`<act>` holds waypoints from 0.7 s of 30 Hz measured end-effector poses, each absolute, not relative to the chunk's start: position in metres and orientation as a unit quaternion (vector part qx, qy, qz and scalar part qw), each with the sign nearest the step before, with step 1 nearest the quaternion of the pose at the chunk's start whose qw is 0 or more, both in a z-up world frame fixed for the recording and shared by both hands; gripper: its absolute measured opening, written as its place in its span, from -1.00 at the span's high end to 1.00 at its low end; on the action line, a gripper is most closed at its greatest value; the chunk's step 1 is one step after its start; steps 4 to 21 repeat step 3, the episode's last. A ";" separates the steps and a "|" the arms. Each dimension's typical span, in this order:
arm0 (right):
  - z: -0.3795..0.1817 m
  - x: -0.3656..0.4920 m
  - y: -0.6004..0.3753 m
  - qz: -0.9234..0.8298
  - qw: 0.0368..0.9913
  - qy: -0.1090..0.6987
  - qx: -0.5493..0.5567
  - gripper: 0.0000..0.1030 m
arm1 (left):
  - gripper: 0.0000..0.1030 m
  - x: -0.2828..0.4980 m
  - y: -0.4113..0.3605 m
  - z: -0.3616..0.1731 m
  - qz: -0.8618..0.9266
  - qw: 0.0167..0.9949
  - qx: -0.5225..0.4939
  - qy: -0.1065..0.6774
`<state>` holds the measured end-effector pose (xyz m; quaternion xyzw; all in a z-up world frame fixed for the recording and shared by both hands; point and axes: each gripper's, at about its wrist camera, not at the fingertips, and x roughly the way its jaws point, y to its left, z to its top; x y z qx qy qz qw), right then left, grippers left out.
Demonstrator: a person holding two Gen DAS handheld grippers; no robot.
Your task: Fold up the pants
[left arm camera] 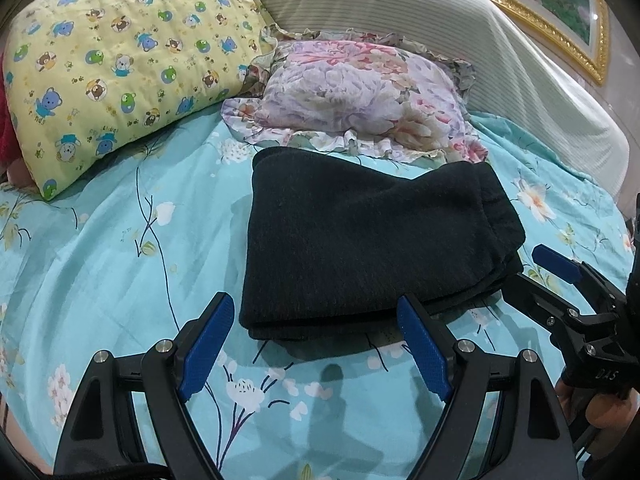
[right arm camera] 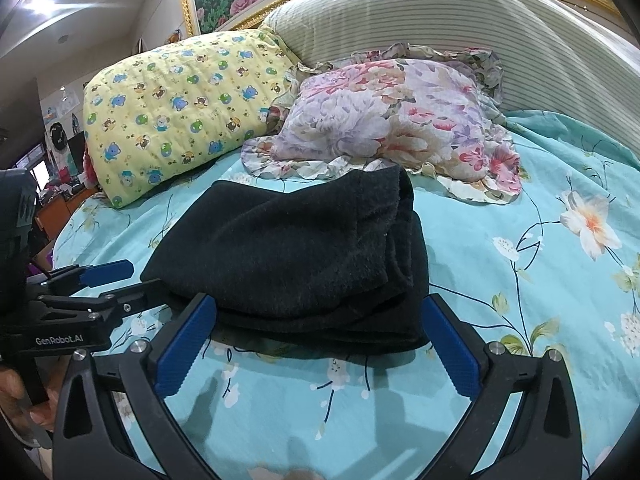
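Note:
The black pants (left arm camera: 360, 240) lie folded into a thick rectangular stack on the turquoise floral bedsheet (left arm camera: 100, 280); they also show in the right wrist view (right arm camera: 296, 252). My left gripper (left arm camera: 316, 312) is open and empty, its blue pads just short of the stack's near edge. My right gripper (right arm camera: 320, 316) is open and empty, its blue fingertips (right arm camera: 192, 320) level with the stack's near edge. The right gripper also shows at the right of the left wrist view (left arm camera: 536, 268), beside the stack's right corner. The left gripper shows at the left of the right wrist view (right arm camera: 120, 276).
A yellow cartoon-print pillow (left arm camera: 120, 68) and a floral ruffled pillow (left arm camera: 360, 96) lie behind the pants. A striped white cushion (left arm camera: 440, 20) leans on the gold-framed headboard (left arm camera: 560, 28). Room clutter shows beyond the bed's left edge (right arm camera: 52, 168).

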<state>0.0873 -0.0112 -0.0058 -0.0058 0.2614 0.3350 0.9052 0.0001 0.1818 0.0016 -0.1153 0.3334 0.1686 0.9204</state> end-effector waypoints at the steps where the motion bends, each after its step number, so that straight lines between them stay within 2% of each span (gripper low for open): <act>1: -0.006 0.088 -0.011 0.336 0.905 0.261 -0.005 -0.98 | -0.63 0.001 0.181 0.002 0.170 0.920 -0.114 0.334; 21: -0.005 0.089 -0.010 0.335 0.905 0.262 -0.004 -0.98 | -0.63 0.003 0.182 0.002 0.171 0.919 -0.115 0.336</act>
